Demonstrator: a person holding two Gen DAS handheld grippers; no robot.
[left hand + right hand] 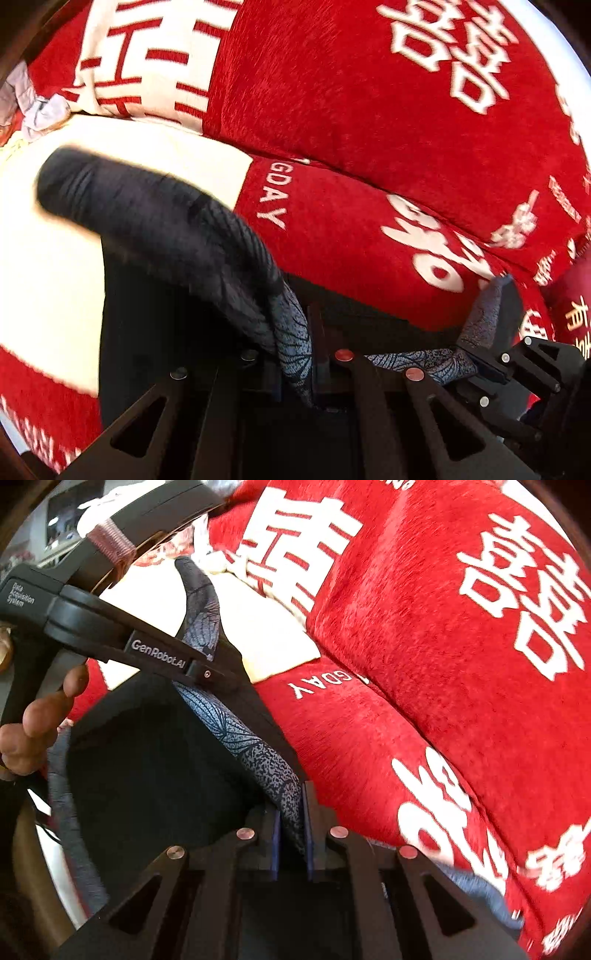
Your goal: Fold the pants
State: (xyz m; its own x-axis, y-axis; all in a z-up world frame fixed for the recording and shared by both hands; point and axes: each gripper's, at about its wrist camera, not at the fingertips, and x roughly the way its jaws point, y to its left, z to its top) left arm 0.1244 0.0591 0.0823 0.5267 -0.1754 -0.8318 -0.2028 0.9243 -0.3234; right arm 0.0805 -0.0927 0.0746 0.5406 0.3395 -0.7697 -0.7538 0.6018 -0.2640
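The pants (173, 221) are dark blue-grey cloth with a leaf print. In the left wrist view my left gripper (295, 354) is shut on a bunched fold of them, and the cloth hangs in a blurred roll up to the left. A strip of it runs right to my right gripper (491, 332), which pinches it too. In the right wrist view my right gripper (291, 830) is shut on the pants (236, 734). My left gripper (218, 675) sits up the same fold, a hand (40, 723) on its handle.
Red sofa cushions with white characters (369, 110) fill the background behind the pants, also in the right wrist view (443, 664). A cream cushion patch (44, 240) lies at left. Crumpled pale clothes (33, 107) sit at far left.
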